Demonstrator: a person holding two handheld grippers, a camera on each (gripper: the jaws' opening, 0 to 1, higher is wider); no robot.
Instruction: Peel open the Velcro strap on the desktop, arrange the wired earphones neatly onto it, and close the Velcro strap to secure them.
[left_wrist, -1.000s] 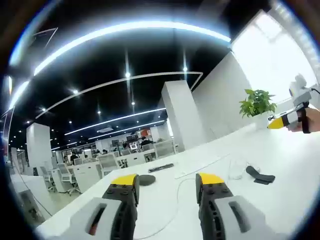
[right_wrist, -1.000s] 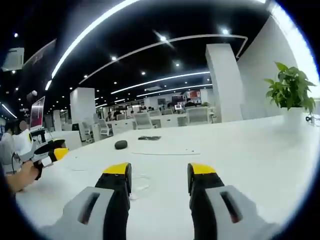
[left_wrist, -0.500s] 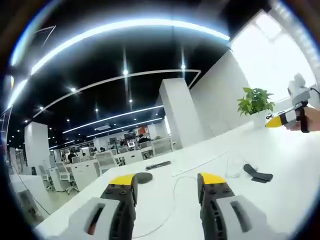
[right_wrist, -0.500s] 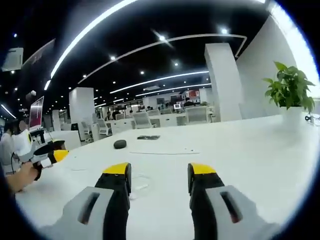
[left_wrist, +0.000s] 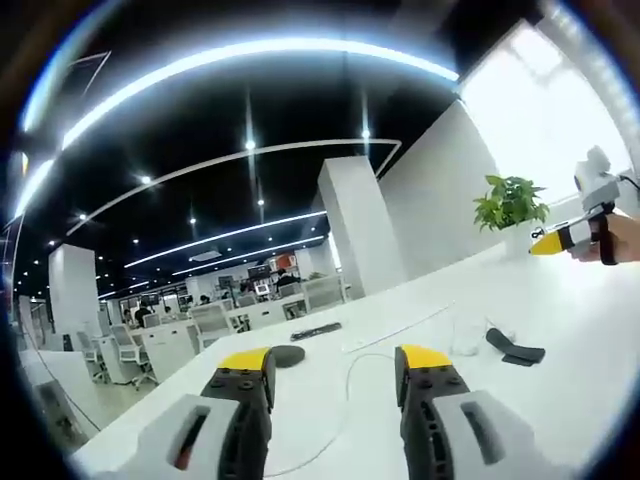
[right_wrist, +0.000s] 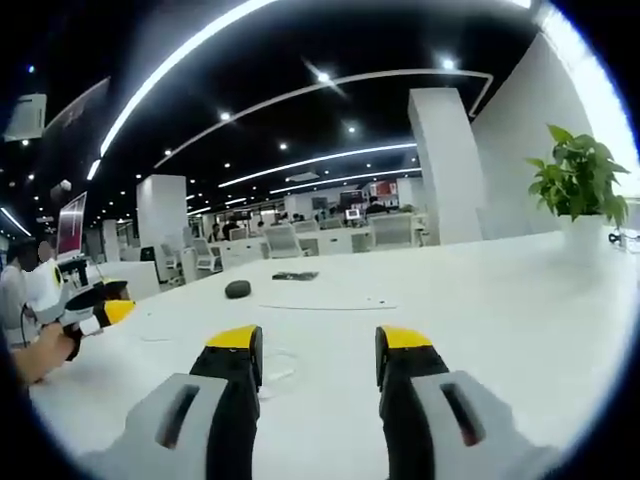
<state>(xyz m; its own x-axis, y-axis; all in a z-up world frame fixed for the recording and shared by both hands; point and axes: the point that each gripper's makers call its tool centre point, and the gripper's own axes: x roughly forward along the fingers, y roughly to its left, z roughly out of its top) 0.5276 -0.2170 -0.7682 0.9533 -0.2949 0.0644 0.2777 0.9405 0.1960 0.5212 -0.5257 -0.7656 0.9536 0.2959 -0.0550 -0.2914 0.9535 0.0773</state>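
While both views have barely shifted over the last second, we hold our left tongs and right tongs apart, gripping nothing. Right of the left tongs lie the folded black Velcro strap and thin white earphone cable, untouched; peeling hasn't begun.

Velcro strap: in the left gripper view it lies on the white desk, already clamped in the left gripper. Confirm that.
Not clamped. In the left gripper view the black Velcro strap lies free on the white desk, off to the right of the open, empty left gripper.
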